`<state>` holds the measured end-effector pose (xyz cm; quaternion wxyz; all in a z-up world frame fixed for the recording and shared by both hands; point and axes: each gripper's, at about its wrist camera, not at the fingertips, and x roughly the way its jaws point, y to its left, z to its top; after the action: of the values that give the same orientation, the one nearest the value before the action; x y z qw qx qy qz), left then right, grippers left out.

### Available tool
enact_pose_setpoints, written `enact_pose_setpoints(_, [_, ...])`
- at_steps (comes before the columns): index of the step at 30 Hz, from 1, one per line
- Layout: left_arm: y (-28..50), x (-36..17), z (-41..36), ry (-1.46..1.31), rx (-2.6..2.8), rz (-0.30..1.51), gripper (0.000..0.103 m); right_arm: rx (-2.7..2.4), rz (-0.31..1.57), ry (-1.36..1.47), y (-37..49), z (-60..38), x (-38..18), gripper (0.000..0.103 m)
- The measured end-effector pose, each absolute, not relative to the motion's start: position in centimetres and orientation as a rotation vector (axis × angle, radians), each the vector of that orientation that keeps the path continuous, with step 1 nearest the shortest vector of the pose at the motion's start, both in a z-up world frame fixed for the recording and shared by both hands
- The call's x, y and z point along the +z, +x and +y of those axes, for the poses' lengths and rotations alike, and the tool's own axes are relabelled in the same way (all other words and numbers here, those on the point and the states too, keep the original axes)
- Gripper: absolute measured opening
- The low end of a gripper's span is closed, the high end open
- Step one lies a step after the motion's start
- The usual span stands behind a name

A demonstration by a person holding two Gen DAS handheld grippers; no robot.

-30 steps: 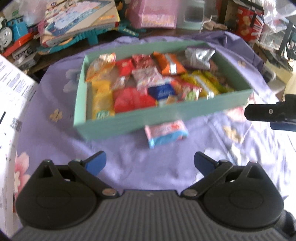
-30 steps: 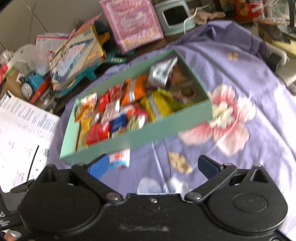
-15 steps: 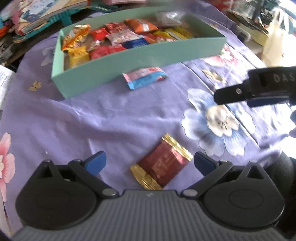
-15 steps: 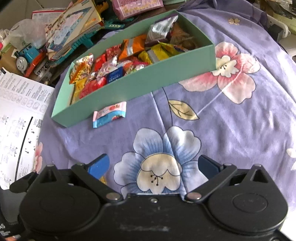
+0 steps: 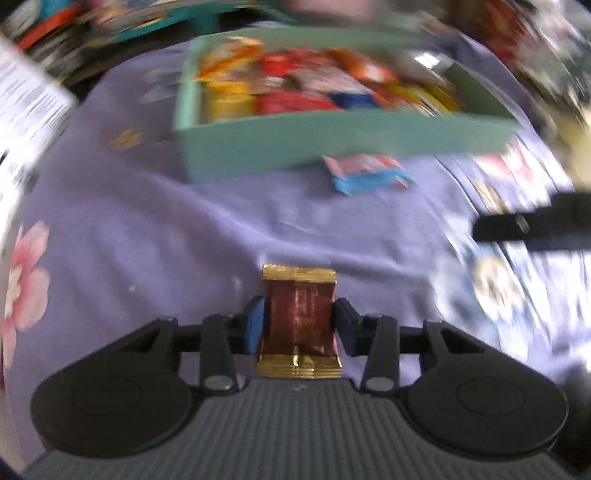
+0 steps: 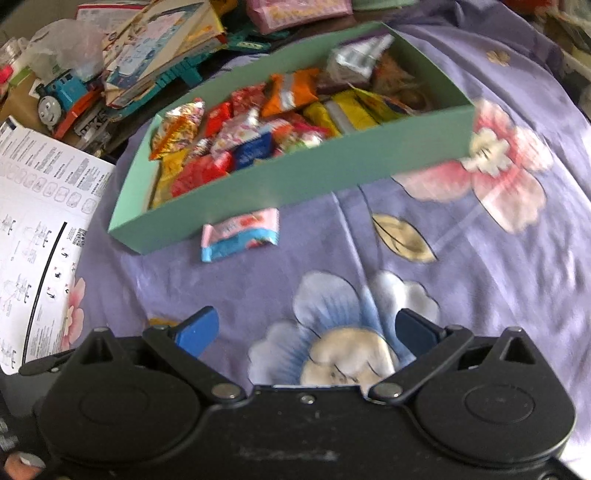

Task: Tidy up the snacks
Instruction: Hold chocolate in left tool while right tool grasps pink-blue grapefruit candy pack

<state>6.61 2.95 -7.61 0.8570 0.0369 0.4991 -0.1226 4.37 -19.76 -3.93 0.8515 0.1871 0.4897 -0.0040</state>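
Observation:
My left gripper [image 5: 297, 325] is shut on a dark red snack packet with gold ends [image 5: 298, 317], held over the purple flowered cloth. A teal box [image 5: 332, 140] full of several snack packets lies ahead; it also shows in the right wrist view [image 6: 314, 173]. A pink and blue snack packet [image 5: 365, 172] lies on the cloth just in front of the box, also seen in the right wrist view [image 6: 240, 238]. My right gripper [image 6: 304, 328] is open and empty above the cloth, and part of it shows at the right of the left wrist view [image 5: 535, 225].
A white printed sheet [image 6: 40, 229] lies at the left. Behind the box are books, a pink box [image 6: 295, 11] and a blue toy train [image 6: 59, 96]. The purple flowered cloth [image 6: 480, 258] covers the surface.
My left gripper closed on the dark red packet that lay between its open fingers. The view swung back toward the box. My right gripper stayed open and shifted slightly.

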Motion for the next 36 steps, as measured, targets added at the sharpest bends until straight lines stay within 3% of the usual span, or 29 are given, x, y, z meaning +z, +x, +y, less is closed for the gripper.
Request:
enact_pose_setpoints(11, [8.6,-7.7,7.9,-0.11,-0.146,1.032,0.042,0.026,0.975,0.271,11.0,-13.9,-4.4,0.103])
enact_pose_setpoints(14, [8.8,-7.6,8.4,-0.133,-0.148,1.031,0.047,0.014,0.975,0.233,12.4,-12.7,-5.3,0.1])
enact_pose_setpoints(16, [9.0,-7.7,8.4,-0.138,-0.149,1.03,0.051,0.012,0.986,0.197,13.0,-12.1,-6.0,0.086])
enact_pose_setpoints(18, [9.2,-7.8,8.3,-0.136,-0.153,1.029,0.054,0.012,0.986,0.169,13.0,-11.8,-6.5,0.08])
enact_pose_setpoints(19, [9.3,-7.8,8.3,-0.136,-0.155,1.028,0.056,0.014,0.977,0.141,12.9,-11.7,-6.5,0.071])
enact_pose_setpoints(20, [9.3,-7.8,8.2,-0.135,-0.156,1.026,0.058,0.013,0.973,0.102,12.7,-11.5,-6.5,0.068])
enact_pose_setpoints(21, [9.3,-7.9,8.1,-0.133,-0.156,1.025,0.06,0.015,0.969,0.086,12.3,-11.6,-6.5,0.059])
enact_pose_setpoints(22, [9.4,-7.9,7.9,-0.129,-0.155,1.024,0.062,0.017,0.966,0.084,12.2,-11.8,-6.4,0.043])
enact_pose_setpoints(24, [9.4,-7.9,7.6,-0.116,-0.154,1.023,0.065,0.016,0.971,0.1,11.8,-12.9,-6.4,0.033])
enact_pose_setpoints(30, [9.0,-8.1,6.7,-0.054,-0.156,1.015,0.065,0.034,1.0,0.204,9.4,-16.8,-6.3,0.032])
enact_pose_setpoints(32, [8.9,-8.0,6.5,-0.033,-0.15,1.01,0.054,0.046,1.01,0.218,8.7,-17.4,-6.2,0.032])
enact_pose_setpoints(33, [8.8,-8.0,6.3,-0.021,-0.144,1.006,0.039,0.058,1.018,0.227,8.6,-17.7,-6.1,0.033])
enact_pose_setpoints(36, [8.9,-7.8,6.3,-0.044,-0.152,1.01,0.039,0.087,1.021,0.255,8.3,-18.2,-5.7,0.039])
